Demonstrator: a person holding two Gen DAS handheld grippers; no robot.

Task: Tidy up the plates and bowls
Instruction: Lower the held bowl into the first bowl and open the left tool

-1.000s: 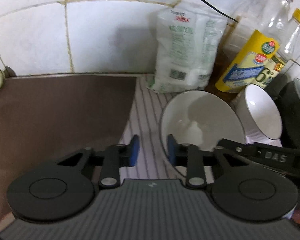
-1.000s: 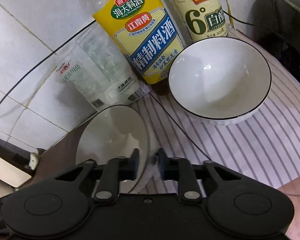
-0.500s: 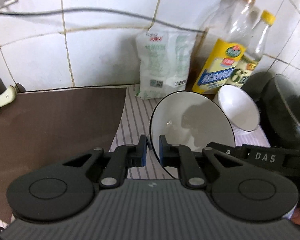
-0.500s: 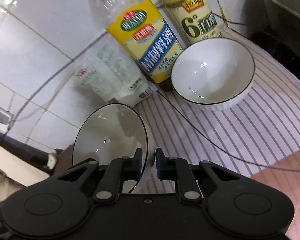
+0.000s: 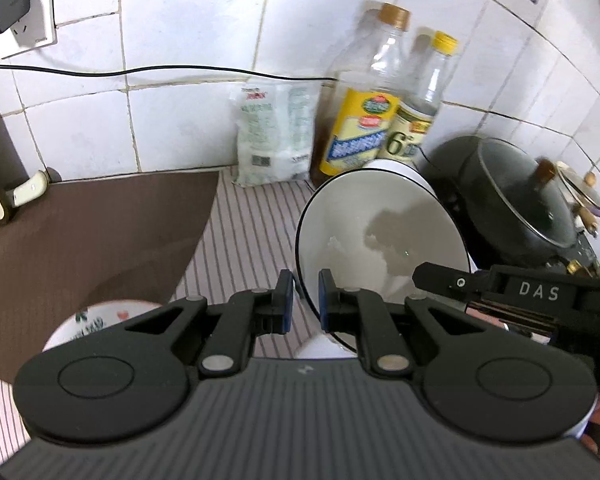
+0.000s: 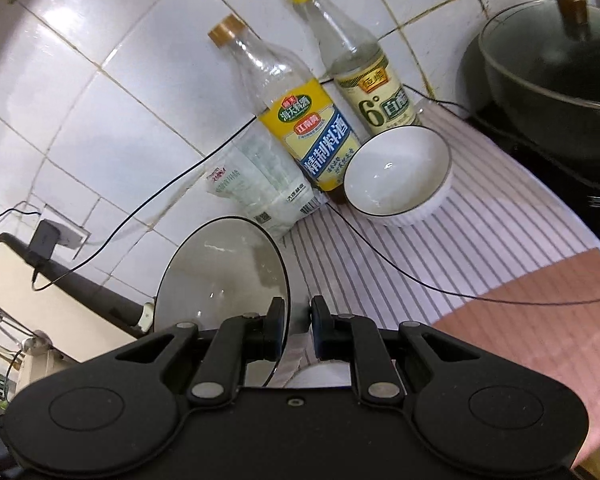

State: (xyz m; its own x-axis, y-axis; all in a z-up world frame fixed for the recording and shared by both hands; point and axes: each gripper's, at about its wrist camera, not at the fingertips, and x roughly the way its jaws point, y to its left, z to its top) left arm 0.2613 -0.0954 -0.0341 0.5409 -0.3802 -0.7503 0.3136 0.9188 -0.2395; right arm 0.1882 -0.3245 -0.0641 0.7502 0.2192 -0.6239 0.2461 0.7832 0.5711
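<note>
Left gripper point(image 5: 305, 295) and right gripper point(image 6: 297, 325) each clamp opposite rims of one white bowl point(image 5: 380, 240), held tilted above the striped cloth point(image 5: 244, 240); a second bowl point(image 6: 396, 170) rests far right, beside the bottles point(image 6: 300, 120)

You face a corner of white wall tiles point(image 5: 172, 112) with stained grout. A wall socket point(image 5: 24, 36) (a black plug in it) sits at upper left, its black cable point(image 5: 180, 70) running across the tiles. A striped cloth point(image 6: 480, 240) and a brown mat point(image 5: 80, 232) cover the table.
</note>
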